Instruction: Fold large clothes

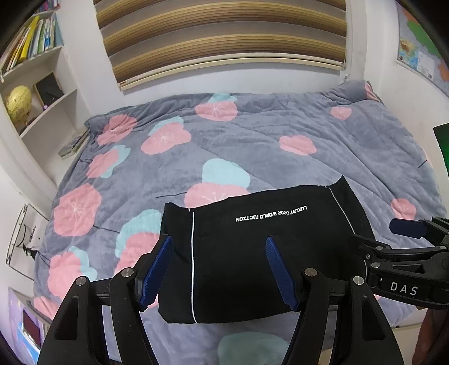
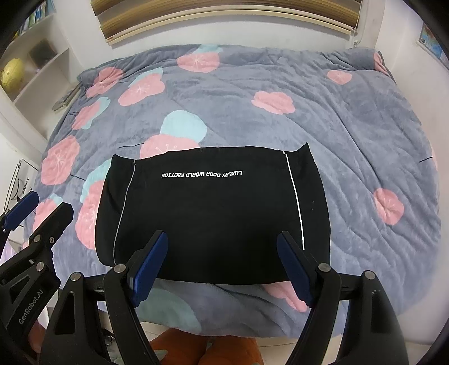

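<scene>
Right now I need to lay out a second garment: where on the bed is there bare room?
The floral blanket is bare beyond the folded black garment, up to the wall under the window blind, and to its right. The left strip is narrower. The near edge is crowded: both open grippers, left and right, hang there.

A home bedroom. A bed [image 1: 280,134] under a grey quilt with pink flowers fills the room, below a window blind [image 1: 221,36]. White shelves [image 1: 39,81] hold books and a globe [image 1: 18,102], and a map [image 1: 421,53] hangs on the wall.
</scene>
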`<state>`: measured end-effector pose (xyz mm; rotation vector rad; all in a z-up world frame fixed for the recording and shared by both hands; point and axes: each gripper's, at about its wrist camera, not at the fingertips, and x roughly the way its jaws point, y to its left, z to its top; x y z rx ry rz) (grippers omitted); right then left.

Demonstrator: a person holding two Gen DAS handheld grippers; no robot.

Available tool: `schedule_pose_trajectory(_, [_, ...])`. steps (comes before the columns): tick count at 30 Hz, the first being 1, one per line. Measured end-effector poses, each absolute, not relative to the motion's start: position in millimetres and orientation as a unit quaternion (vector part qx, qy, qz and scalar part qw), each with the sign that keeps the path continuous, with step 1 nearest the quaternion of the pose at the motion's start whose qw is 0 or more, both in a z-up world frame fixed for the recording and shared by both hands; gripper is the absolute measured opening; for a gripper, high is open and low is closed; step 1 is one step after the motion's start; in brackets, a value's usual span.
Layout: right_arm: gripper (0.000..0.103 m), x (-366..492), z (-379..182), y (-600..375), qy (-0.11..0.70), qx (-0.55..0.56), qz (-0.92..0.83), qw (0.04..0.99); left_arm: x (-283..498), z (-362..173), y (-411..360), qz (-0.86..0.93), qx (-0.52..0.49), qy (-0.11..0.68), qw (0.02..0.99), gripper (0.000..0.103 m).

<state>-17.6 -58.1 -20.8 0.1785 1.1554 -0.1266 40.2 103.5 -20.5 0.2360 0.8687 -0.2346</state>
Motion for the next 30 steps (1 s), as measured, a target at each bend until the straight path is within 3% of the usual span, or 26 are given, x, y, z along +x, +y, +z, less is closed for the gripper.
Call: schedule_pose_trajectory(30, [0.081, -18.6, -26.9, -56.1, 0.549, 0.086, -0.06, 0.829, 46.6, -25.4, 112.3, -0.105, 0.085, 0.421, 0.897, 0.07])
